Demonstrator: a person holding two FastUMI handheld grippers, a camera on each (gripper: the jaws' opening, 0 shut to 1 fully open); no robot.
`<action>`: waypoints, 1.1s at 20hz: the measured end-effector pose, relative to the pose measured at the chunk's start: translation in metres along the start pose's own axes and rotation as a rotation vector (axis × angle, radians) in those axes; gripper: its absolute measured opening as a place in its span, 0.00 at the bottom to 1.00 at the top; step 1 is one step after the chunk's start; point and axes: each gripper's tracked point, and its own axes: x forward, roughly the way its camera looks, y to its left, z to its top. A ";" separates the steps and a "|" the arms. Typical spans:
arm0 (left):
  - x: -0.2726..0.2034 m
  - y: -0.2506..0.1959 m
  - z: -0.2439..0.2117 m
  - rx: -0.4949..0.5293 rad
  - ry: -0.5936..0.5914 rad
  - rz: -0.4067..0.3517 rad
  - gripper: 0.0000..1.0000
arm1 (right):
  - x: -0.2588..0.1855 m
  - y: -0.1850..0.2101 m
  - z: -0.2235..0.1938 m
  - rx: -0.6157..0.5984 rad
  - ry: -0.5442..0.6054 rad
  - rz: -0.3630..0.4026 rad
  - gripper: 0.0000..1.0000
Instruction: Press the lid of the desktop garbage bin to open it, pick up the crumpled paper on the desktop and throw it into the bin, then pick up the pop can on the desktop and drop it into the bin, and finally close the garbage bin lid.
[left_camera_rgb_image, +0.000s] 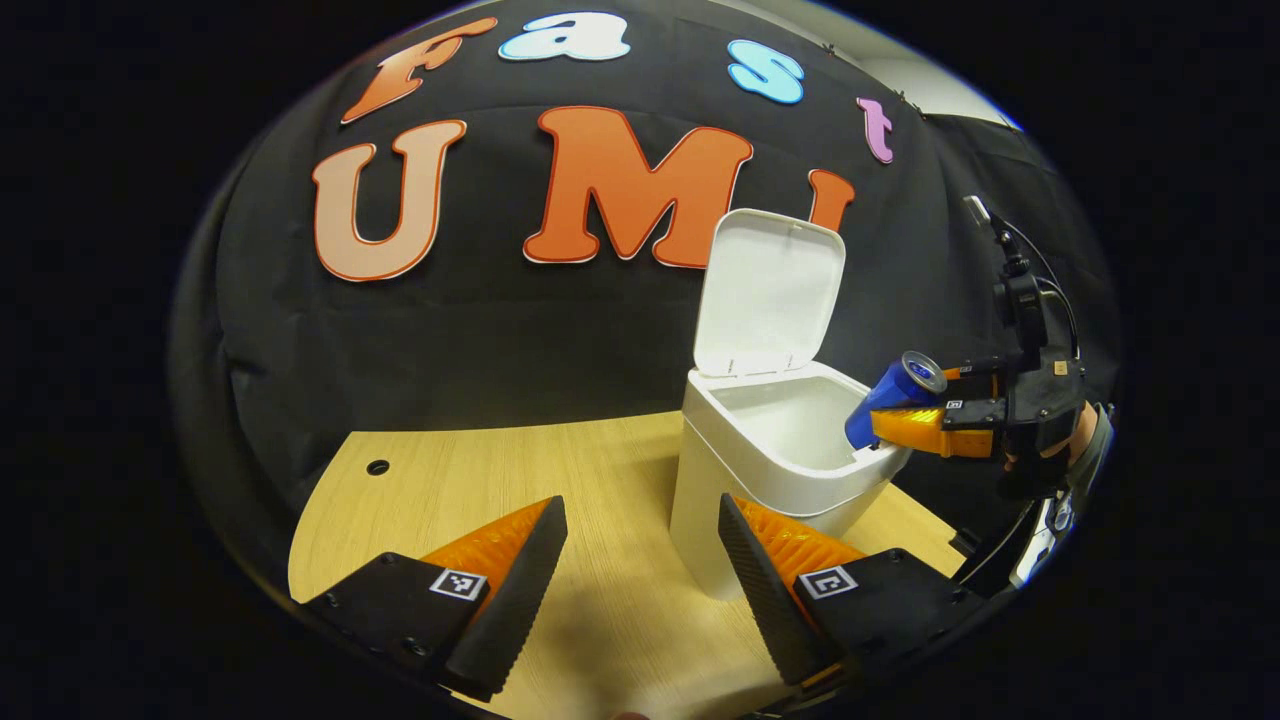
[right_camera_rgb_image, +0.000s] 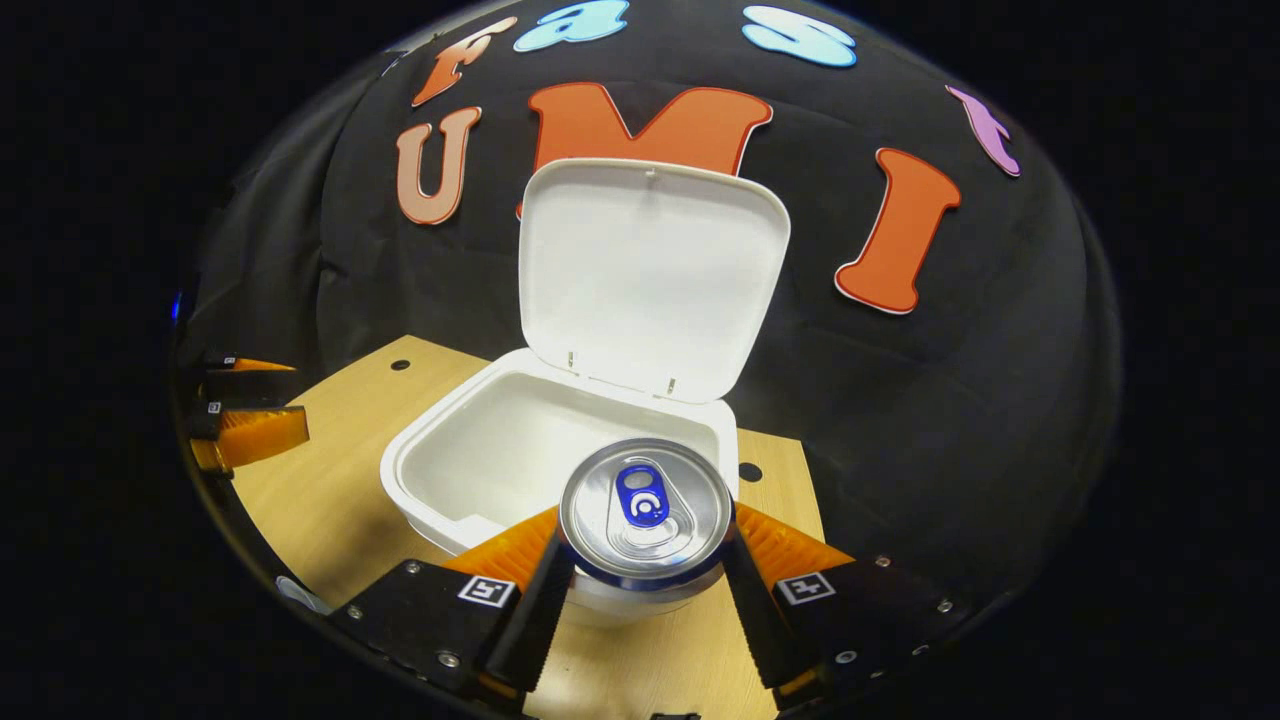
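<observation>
The white desktop bin (left_camera_rgb_image: 770, 470) stands on the wooden table with its lid (left_camera_rgb_image: 770, 290) swung upright. My right gripper (left_camera_rgb_image: 915, 400) hovers at the bin's right rim, shut on a blue pop can (left_camera_rgb_image: 885, 400) that tilts over the opening. In the right gripper view the can's silver top (right_camera_rgb_image: 645, 510) sits clamped between both fingers of my right gripper (right_camera_rgb_image: 647, 560), just above the near rim of the bin (right_camera_rgb_image: 420, 480), whose lid (right_camera_rgb_image: 650, 270) stands open behind. My left gripper (left_camera_rgb_image: 640, 590) is open and holds nothing, low over the table in front-left of the bin.
The wooden table (left_camera_rgb_image: 450, 480) has a small round hole (left_camera_rgb_image: 378, 467) near its back left. A hand and sleeve (left_camera_rgb_image: 1085, 440) hold the right gripper. The left gripper (right_camera_rgb_image: 245, 420) appears at the left edge of the right gripper view.
</observation>
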 end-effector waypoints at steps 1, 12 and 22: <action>-0.002 0.002 -0.001 -0.003 0.001 0.004 0.98 | 0.000 0.001 0.002 0.006 0.000 0.003 0.81; -0.012 0.023 -0.007 -0.037 -0.003 0.041 0.98 | -0.008 -0.001 0.038 -0.001 -0.081 -0.012 0.82; -0.025 0.045 -0.006 -0.049 -0.027 0.084 0.97 | -0.031 -0.017 0.163 -0.022 -0.315 -0.044 0.82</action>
